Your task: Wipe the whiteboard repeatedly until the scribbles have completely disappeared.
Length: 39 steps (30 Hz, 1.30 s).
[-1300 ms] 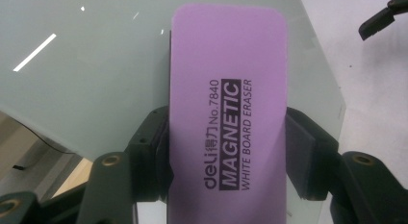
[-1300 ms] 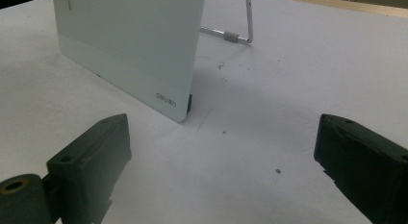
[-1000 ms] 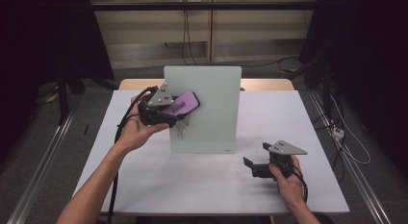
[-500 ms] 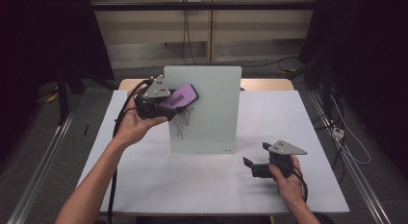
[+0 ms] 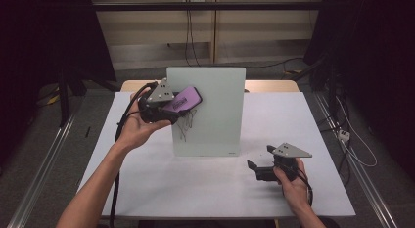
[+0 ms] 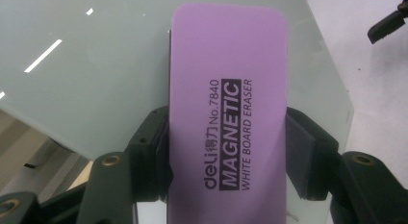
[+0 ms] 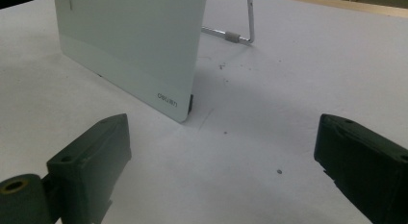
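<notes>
At the left, the left claw (image 5: 169, 108) was clamped on a purple whiteboard eraser (image 5: 183, 100), its two black jaws pressing the eraser's long sides, and it held the eraser up against the upper left part of a pale glass whiteboard (image 5: 215, 115). In the left gripper view the eraser (image 6: 226, 113) lay flat toward the board's surface (image 6: 86, 80), its printed label facing the camera. A dark scribble (image 5: 185, 126) marked the board just below the eraser. The board stood upright near the middle of the white table (image 5: 205, 189), propped by a metal stand (image 7: 240, 27) behind it. Further right, the right claw (image 5: 259, 169) rested low near the table with its jaws spread wide, holding nothing, well apart from the board's lower right corner (image 7: 180, 108).
</notes>
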Motion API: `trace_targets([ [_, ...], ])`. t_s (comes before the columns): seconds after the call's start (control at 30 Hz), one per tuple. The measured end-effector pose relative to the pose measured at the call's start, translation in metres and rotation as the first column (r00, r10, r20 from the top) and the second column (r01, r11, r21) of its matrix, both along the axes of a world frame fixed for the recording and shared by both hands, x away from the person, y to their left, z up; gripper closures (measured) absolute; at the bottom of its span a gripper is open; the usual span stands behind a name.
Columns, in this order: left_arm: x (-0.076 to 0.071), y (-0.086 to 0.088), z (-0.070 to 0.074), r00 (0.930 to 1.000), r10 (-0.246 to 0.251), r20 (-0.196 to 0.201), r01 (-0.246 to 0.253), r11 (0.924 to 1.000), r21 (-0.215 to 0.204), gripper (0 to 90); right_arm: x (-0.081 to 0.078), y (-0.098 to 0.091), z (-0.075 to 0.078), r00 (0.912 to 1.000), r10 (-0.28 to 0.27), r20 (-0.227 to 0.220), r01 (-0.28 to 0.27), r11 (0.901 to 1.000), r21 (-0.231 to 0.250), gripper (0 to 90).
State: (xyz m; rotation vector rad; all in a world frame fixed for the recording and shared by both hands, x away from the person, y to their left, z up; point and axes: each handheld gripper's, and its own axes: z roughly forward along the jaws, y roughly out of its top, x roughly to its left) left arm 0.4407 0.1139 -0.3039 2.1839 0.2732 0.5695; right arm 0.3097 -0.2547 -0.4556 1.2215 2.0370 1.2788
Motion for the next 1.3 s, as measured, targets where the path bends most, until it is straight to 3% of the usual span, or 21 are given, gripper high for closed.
trace_targets([
  [0.47, -0.012, -0.017, -0.025, 0.9986, -0.048, -0.023, 0.049, 0.9964, 0.070, 41.1, 0.000, 0.000, 0.000, 1.0000, 0.001, 0.001, -0.001, 1.0000, 0.000, 5.5],
  [0.63, -0.014, -0.020, -0.028, 0.9989, -0.046, -0.007, 0.047, 0.9945, 0.094, 41.1, 0.000, 0.000, 0.000, 1.0000, 0.002, 0.002, -0.002, 1.0000, -0.002, 5.5],
  [0.8, -0.012, -0.015, -0.022, 0.9992, -0.039, -0.003, 0.039, 0.9956, 0.085, 41.1, 0.000, -0.001, 0.000, 1.0000, 0.002, 0.004, -0.002, 1.0000, 0.001, 5.5],
  [1.1, -0.003, 0.009, 0.001, 0.9990, 0.031, 0.032, -0.031, 0.9994, 0.013, 41.1, 0.000, 0.000, 0.000, 1.0000, 0.001, 0.003, -0.001, 1.0000, 0.000, 5.5],
  [1.3, -0.005, 0.011, -0.006, 0.9988, 0.034, 0.035, -0.035, 0.9989, 0.029, 41.1, 0.000, 0.000, 0.000, 1.0000, 0.002, 0.003, -0.002, 1.0000, -0.003, 5.5],
])
